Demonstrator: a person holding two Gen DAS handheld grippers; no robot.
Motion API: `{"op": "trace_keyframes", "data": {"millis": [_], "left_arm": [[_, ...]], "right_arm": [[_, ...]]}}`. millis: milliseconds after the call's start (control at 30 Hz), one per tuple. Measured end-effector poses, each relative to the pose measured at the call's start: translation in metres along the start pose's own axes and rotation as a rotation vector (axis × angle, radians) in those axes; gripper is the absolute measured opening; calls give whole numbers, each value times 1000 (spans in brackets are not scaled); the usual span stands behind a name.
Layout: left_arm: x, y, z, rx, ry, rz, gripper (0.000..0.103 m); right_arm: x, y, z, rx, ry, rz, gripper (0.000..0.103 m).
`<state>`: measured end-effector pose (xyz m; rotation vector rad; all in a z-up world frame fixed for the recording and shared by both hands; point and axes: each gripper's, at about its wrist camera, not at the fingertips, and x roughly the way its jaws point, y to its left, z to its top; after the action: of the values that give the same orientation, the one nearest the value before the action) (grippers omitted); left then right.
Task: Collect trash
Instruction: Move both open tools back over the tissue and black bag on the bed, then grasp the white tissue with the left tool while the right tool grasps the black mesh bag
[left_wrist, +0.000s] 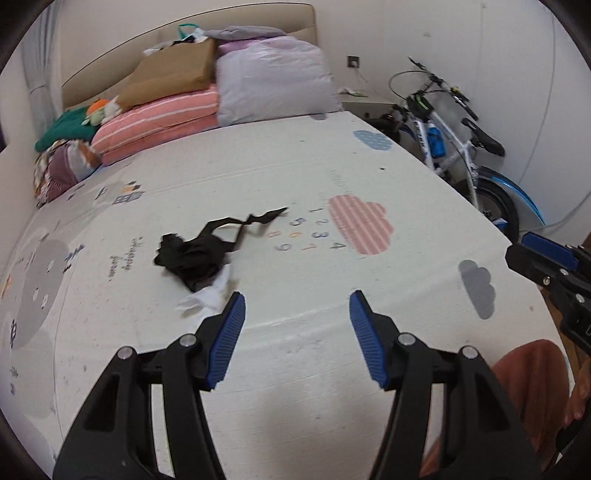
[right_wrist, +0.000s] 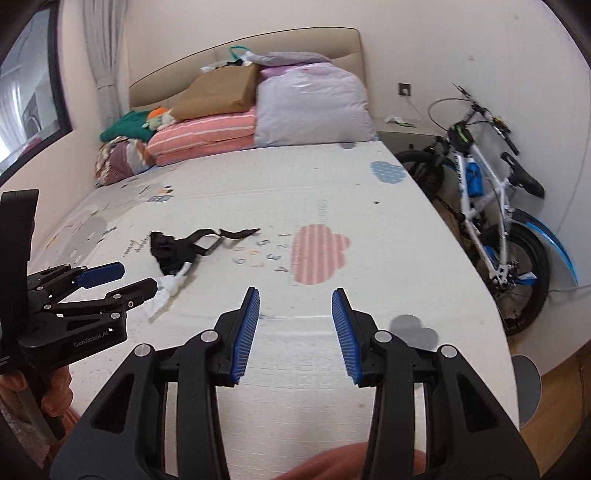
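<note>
A crumpled black plastic bag (left_wrist: 195, 254) (right_wrist: 177, 251) with long handles lies on the patterned mat (left_wrist: 295, 177) that covers the bed. A scrap of white tissue (left_wrist: 210, 295) (right_wrist: 166, 291) lies against the bag's near side. My left gripper (left_wrist: 297, 306) (right_wrist: 138, 278) hovers open and empty above the mat, just right of the tissue and apart from it. My right gripper (right_wrist: 295, 299) (left_wrist: 519, 246) is also open and empty, farther right, over bare mat near the pink cloud print (right_wrist: 317, 254).
Pillows (left_wrist: 273, 85), folded bedding (left_wrist: 159, 122) and a brown paper bag (left_wrist: 173, 74) are piled at the headboard. A white and blue bicycle (right_wrist: 491, 206) leans on the wall right of the bed. A hand holds the left gripper's handle (right_wrist: 55, 387). Wooden floor (right_wrist: 554, 406) shows at the right.
</note>
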<state>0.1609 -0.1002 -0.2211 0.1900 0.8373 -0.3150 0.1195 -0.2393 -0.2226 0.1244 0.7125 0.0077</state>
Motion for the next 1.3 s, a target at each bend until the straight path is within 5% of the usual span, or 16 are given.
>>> {"op": "trace_keyframes", "data": {"millis": [433,1000,1133,1300], "left_arm": [[15,95,-24,-154,9,86,59],[124,99,-45,-150,159,16,59],[140,100,-53,-136,208,28,31],[141,106,-55,-141,217,56,15]], "right_arm": [[68,113,20,-151,67,127,40],[174,114,1,-139,208,138,40],[177,114,0,-146,211,137,39],[178,113,-1,-144,216,138,39]]}}
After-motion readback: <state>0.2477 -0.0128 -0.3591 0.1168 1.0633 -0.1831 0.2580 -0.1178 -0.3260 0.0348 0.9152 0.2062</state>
